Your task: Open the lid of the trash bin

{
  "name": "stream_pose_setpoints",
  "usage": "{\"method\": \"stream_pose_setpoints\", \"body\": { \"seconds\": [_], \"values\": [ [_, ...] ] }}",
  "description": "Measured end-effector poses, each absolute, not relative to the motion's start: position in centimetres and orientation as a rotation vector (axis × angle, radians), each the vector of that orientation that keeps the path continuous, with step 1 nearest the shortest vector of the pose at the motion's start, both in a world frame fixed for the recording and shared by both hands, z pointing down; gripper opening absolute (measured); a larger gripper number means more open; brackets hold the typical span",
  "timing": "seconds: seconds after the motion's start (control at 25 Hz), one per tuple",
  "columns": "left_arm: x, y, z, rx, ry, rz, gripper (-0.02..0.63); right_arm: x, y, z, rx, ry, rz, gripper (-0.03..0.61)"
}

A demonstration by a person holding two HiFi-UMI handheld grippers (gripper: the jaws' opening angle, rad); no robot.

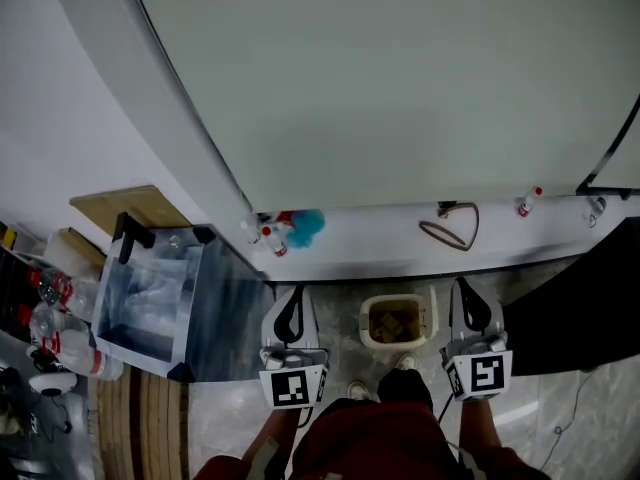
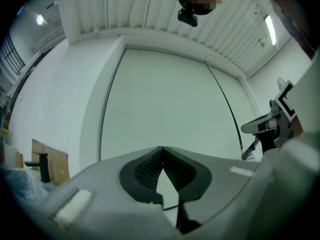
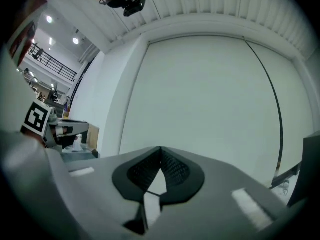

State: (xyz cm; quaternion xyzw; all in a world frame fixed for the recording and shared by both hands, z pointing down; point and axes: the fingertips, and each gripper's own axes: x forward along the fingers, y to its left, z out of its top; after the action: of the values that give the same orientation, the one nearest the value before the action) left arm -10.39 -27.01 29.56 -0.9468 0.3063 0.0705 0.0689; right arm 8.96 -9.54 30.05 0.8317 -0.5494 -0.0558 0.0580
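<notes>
Trash bin (image 1: pixel 398 321) on floor (image 1: pixel 225 413), between grippers | left gripper (image 1: pixel 294 290) and right gripper (image 1: pixel 461 284) were closed tight, empty | risk: pinched tips could slip, toppling bin.

Two tongs (image 1: pixel 293 293) (image 1: pixel 466 286), one trash bin (image 1: pixel 432 320), one crate (image 1: pixel 215 308).

Head view downward; gripper views toward wall (image 2: pixel 165 104)

Workshop hall, ribbed ceiling (image 3: pixel 235 6), railed gallery (image 3: pixel 48 61)
</notes>
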Motion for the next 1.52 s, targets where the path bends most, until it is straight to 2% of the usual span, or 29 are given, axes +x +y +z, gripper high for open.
{"method": "stream_pose_setpoints", "body": {
  "seconds": [0.32, 1.52],
  "values": [
    [-11.3, -26.1, 26.2, -2.787, 0.903, 0.279, 0.003, 8.9, -9.5, 27.2, 2.535, -1.664, -0.272, 0.0],
    [-11.9, -27.4, 27.6, -2.791, 0.893, 0.227, 0.003, 7.8, -10.9, 27.2, 2.531, -1.63, -0.306, 0.0]
  ]
}}
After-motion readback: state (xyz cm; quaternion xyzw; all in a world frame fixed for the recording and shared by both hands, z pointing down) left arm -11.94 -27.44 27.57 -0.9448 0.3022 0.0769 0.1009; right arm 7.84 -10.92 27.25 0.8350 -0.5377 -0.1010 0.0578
